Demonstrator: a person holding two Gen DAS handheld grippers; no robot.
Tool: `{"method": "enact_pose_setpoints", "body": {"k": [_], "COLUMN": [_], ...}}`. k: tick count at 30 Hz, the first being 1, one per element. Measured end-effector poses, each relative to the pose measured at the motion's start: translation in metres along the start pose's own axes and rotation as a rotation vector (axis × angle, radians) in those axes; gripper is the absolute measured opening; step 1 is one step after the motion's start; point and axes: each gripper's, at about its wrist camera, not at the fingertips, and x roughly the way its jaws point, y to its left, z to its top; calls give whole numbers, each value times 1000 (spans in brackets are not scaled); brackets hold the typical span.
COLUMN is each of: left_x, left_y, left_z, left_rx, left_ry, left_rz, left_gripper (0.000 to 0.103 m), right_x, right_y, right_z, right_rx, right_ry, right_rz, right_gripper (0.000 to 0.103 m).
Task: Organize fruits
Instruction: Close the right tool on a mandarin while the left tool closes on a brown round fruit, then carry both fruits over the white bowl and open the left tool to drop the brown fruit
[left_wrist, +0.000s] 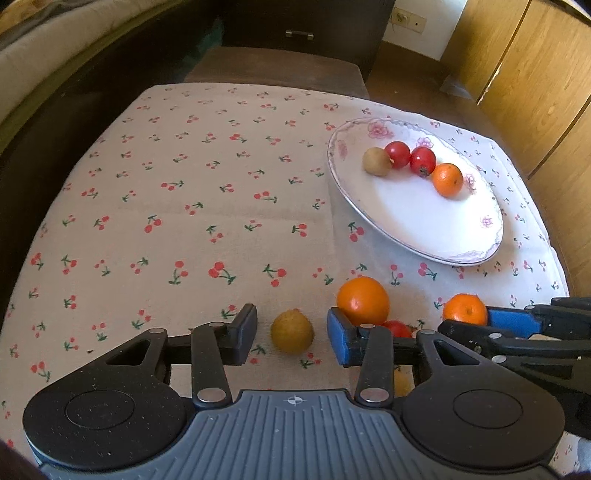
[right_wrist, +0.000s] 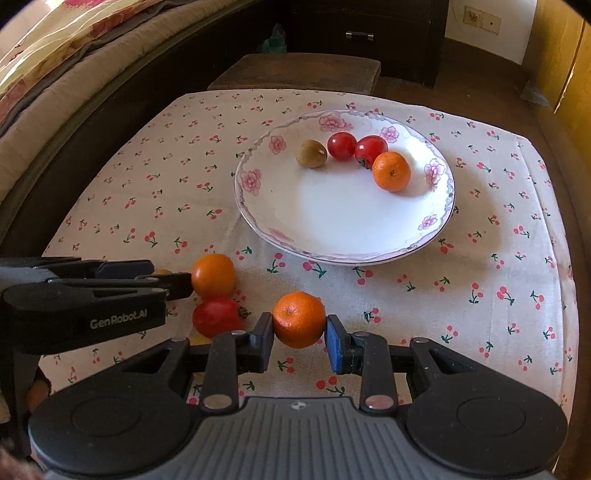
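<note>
A flowered white plate (left_wrist: 461, 236) (right_wrist: 332, 221) holds a brown kiwi-like fruit (left_wrist: 376, 161) (right_wrist: 311, 153), two red tomatoes (left_wrist: 398, 154) (right_wrist: 342, 146) and a mandarin (left_wrist: 447, 180) (right_wrist: 391, 171). My left gripper (left_wrist: 292, 336) is open around a yellow-brown fruit (left_wrist: 291, 332) on the cloth, pads apart from it. An orange (left_wrist: 363, 301) (right_wrist: 214, 276) and a tomato (left_wrist: 397, 328) (right_wrist: 217, 316) lie just right of it. My right gripper (right_wrist: 299, 338) is shut on a mandarin (right_wrist: 299, 319) (left_wrist: 465, 309) near the cloth.
The table carries a cherry-print cloth (left_wrist: 184, 206) (right_wrist: 480, 295). A dark stool (left_wrist: 280, 70) (right_wrist: 295, 72) stands behind it. A bed (right_wrist: 55, 74) runs along the left, wooden doors (left_wrist: 535, 74) on the right. The two grippers sit close side by side.
</note>
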Motion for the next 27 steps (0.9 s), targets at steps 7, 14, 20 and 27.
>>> {"method": "enact_pose_setpoints", "body": {"k": [7, 14, 20, 27], "left_x": [-3, -9, -27, -36], "left_y": [-6, -7, -14, -22], "left_z": [-3, -7, -6, -1], "left_rx": [16, 14, 30, 27], "left_ry": [10, 8, -24, -56], "left_rz": [-2, -3, -30, -64], "left_gripper": [33, 33, 33, 33], "right_x": [-2, -7, -15, -22], "right_y": [-2, 0, 4, 0], "right_z": [-1, -1, -3, -1], "right_rx": [4, -1, -11, 6], "right_ry": [-5, -17, -33, -54], "right_rz": [-5, -8, -4, 2], "right_gripper": [31, 31, 31, 31]}}
